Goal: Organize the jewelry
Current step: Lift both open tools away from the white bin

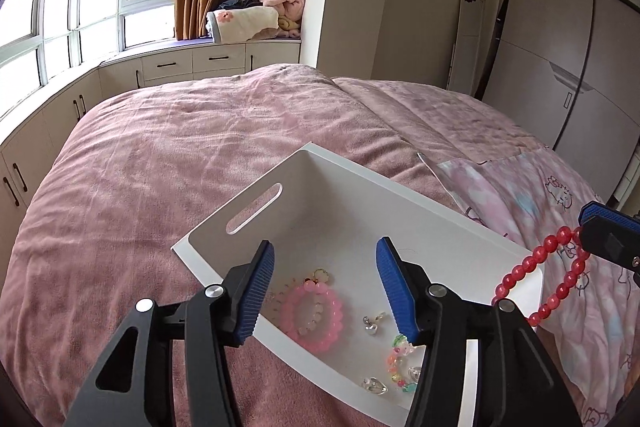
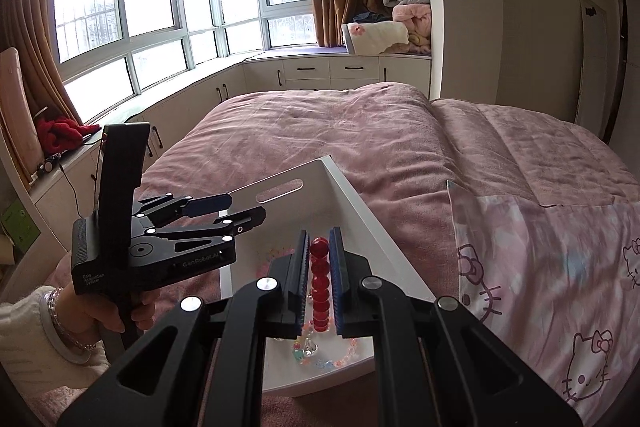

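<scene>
Red bead bracelet (image 2: 320, 287) clamped in right hand-held gripper (image 2: 319, 259), above white box (image 1: 460, 223)

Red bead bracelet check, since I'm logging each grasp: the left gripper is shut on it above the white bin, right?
Wrong gripper. The right gripper is shut on the red bead bracelet above the white bin, as the right wrist view shows; the left gripper is open.
</scene>
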A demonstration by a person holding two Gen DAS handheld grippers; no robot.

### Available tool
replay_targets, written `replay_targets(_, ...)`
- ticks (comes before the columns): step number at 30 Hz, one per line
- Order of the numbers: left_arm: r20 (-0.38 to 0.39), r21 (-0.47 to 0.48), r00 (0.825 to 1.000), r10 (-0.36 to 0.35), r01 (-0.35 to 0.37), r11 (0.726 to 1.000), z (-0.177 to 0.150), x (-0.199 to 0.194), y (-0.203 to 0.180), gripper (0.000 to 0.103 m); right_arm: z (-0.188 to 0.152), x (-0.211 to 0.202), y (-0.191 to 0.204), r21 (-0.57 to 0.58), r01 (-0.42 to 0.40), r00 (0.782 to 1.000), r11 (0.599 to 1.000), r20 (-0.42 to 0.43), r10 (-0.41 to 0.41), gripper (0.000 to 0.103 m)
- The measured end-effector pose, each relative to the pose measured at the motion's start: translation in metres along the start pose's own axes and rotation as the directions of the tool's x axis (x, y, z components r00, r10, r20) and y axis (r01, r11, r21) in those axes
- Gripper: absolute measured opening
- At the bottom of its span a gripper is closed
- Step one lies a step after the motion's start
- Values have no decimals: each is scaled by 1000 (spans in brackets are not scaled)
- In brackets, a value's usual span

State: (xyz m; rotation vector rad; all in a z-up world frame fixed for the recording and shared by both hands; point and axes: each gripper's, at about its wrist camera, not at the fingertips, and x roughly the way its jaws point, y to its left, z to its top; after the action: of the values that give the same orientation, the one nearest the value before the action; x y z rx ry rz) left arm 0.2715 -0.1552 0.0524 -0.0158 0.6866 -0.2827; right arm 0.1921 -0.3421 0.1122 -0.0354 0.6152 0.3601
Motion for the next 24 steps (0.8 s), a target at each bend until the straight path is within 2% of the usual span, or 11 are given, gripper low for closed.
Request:
replay_targets(1, 4, -1, 1000, 6, -6, 1000, -1, -1, 1, 61, 0, -1, 1, -2, 3, 1000, 1000, 8, -3, 11)
replay_targets(3, 24, -7, 1000, 17, -17, 1000, -3, -5, 5, 74, 4, -3, 4, -5, 5, 1000, 1000, 22, -5, 11)
replay_targets(6, 62, -9, 998, 29, -28, 1000, -5, -17, 7, 87, 8, -4, 8, -13, 0, 1000, 1000, 29, 1, 12)
replay_targets(8, 83, 9, 996, 45, -46, 999, -8, -25, 6, 91, 8, -4, 15, -39, 16, 999, 999, 31, -15, 15)
replay_targets(9, 95, 21, 994, 56, -59, 998, -10, -30, 5, 93, 7, -4, 18, -58, 29, 999, 998, 34, -27, 20)
replay_targets(11, 119, 42, 990, 74, -80, 996, -15, -39, 4, 94, 4, -5, 25, -82, 42, 998, 996, 42, -39, 41)
replay_targets(14, 143, 63, 985, 95, -104, 993, -20, -52, 1, 97, 2, -9, 35, -106, 50, 997, 993, 56, -44, 49)
replay_targets(16, 166, 67, 978, 127, -140, 988, -22, -63, -2, 99, 2, -13, 40, -123, 67, 996, 990, 69, -59, 61)
replay_targets(19, 194, 81, 971, 137, -155, 985, -25, -78, -6, 99, 3, -22, 47, -142, 92, 991, 986, 105, -78, 69)
replay_targets(23, 213, 97, 960, 182, -206, 974, -30, -93, -14, 99, 5, -37, 48, -121, 110, 985, 987, 142, -92, 91)
replay_targets(24, 214, 94, 958, 189, -213, 973, -32, -97, -15, 99, 4, -42, 47, -109, 110, 984, 988, 154, -93, 93)
